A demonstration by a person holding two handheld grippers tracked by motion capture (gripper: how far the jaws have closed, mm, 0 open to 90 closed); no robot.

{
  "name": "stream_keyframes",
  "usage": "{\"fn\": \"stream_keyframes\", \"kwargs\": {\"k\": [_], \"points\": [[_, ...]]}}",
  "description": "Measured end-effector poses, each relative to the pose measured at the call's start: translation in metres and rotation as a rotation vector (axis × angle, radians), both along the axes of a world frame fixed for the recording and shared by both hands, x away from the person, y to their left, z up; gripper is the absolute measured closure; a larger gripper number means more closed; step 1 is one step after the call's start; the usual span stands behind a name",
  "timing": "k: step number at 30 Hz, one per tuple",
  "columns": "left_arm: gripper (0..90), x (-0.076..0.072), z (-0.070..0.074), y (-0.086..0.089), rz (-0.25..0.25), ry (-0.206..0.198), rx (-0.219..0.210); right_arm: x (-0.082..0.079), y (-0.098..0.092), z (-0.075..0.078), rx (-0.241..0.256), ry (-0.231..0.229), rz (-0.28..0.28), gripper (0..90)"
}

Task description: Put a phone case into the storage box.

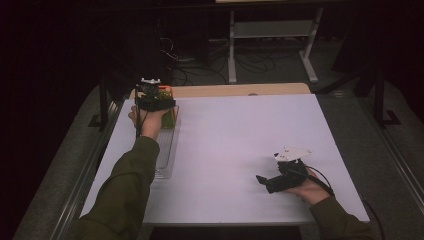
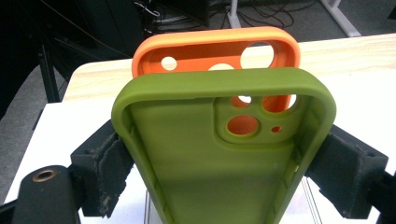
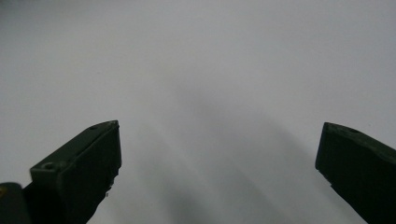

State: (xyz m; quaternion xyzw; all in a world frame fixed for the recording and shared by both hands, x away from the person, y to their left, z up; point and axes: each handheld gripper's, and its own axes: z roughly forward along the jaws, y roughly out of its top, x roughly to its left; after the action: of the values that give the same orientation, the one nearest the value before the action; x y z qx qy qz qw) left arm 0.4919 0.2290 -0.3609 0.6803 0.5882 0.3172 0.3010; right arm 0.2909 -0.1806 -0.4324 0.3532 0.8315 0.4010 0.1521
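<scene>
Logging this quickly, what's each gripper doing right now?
Left gripper: closed on the green phone case.
Right gripper: open, holding nothing.

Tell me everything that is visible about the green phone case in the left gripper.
The green phone case is olive green, matte and looks like soft silicone. Its open inside faces the left gripper view's camera, showing a raised rim and a square camera block with round holes near the top right. The left gripper is shut on it, one black jaw on each long side. Through the holes and above its top edge the orange phone case shows right behind it. In the high view it is at the table's far left corner, above a clear rack.
</scene>
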Motion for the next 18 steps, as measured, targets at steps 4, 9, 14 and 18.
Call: {"fn": "stream_keyframes", "kwargs": {"k": [4, 9, 14, 18], "points": [[14.4, 0.0017, -0.0026, -0.0015, 0.007, -0.005, -0.002, -0.0001, -0.0001, 0.0000, 0.001, 0.003, -0.002, 0.0], [13.3, 0.0033, -0.0046, -0.0030, -0.002, -0.005, 0.006, -0.0002, -0.0004, 0.0001, 0.004, 0.003, -0.004, 0.0], [6.0, 0.0048, -0.0065, -0.0022, -0.010, -0.001, 0.010, -0.0002, -0.0005, 0.0001, 0.001, 0.002, -0.001, 0.0], [0.0, 0.0038, -0.0049, 0.0002, -0.029, -0.002, -0.009, -0.0002, -0.0006, 0.0001, 0.000, 0.001, 0.000, 0.0]]}}
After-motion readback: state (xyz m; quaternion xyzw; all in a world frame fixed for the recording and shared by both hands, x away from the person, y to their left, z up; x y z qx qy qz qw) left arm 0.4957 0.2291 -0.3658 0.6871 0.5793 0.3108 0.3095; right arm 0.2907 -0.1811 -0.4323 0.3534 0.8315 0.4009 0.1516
